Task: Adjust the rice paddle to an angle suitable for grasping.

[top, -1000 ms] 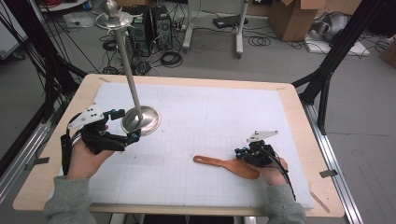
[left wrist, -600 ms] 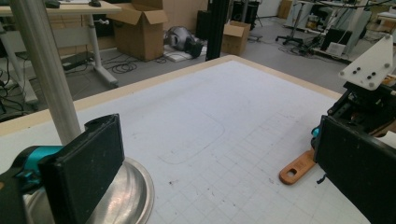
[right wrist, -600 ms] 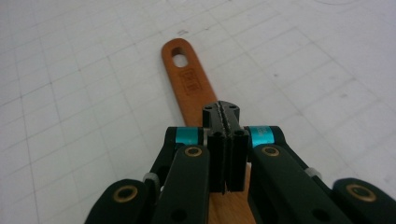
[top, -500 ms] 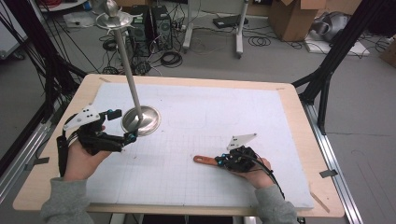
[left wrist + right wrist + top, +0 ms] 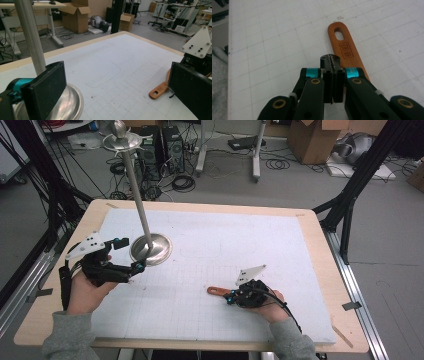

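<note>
I am holding my right tongs [image 5: 331, 75] clenched, empty, over the spatula [image 5: 348, 53] lying flat on the tabletop [image 5: 310, 245], handle pointing ahead. My left tongs [image 5: 131, 255] are gaping beside the stand [image 5: 150, 249].

Your right gripper [image 5: 231, 296] hides the wide end of the wooden spatula [image 5: 218, 291]; beside it, the stamp on the handle is unreadable.

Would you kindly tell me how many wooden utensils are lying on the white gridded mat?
1. The orange-brown wooden utensil with a slotted handle lies near the mat's front edge, partly under the right gripper; its far end is hidden.
</note>
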`<state>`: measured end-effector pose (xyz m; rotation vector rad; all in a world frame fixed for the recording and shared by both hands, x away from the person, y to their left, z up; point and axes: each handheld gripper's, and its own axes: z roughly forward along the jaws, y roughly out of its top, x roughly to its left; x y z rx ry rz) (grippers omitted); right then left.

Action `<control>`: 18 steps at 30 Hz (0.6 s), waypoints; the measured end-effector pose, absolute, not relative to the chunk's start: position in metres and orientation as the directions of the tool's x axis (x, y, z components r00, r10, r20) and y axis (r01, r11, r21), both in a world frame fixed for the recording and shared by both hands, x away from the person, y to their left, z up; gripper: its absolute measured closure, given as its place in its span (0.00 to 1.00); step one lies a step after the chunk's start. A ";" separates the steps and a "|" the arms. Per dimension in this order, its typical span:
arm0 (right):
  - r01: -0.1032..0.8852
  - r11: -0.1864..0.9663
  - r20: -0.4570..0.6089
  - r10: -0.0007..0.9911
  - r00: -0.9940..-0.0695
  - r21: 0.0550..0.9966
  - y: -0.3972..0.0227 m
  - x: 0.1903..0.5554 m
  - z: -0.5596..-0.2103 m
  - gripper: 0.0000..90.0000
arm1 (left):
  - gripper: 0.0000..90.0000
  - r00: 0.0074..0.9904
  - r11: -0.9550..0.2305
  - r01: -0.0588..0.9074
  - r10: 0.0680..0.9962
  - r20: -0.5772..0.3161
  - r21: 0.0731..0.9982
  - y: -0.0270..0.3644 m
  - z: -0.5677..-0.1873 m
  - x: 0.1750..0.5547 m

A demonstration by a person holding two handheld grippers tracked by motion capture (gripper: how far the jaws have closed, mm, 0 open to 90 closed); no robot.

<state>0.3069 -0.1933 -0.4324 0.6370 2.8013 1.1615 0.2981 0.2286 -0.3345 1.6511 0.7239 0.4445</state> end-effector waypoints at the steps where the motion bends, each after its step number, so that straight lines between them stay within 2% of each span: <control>1: 0.358 0.637 0.117 0.388 -0.914 0.683 -0.193 0.307 -0.433 1.00 | 0.03 0.731 -0.086 0.217 0.675 -0.104 0.972 0.228 -0.335 0.298; 18: 0.387 0.643 0.086 0.448 -0.890 0.661 -0.185 0.323 -0.435 1.00 | 0.03 0.707 -0.095 0.229 0.700 -0.098 0.969 0.240 -0.338 0.287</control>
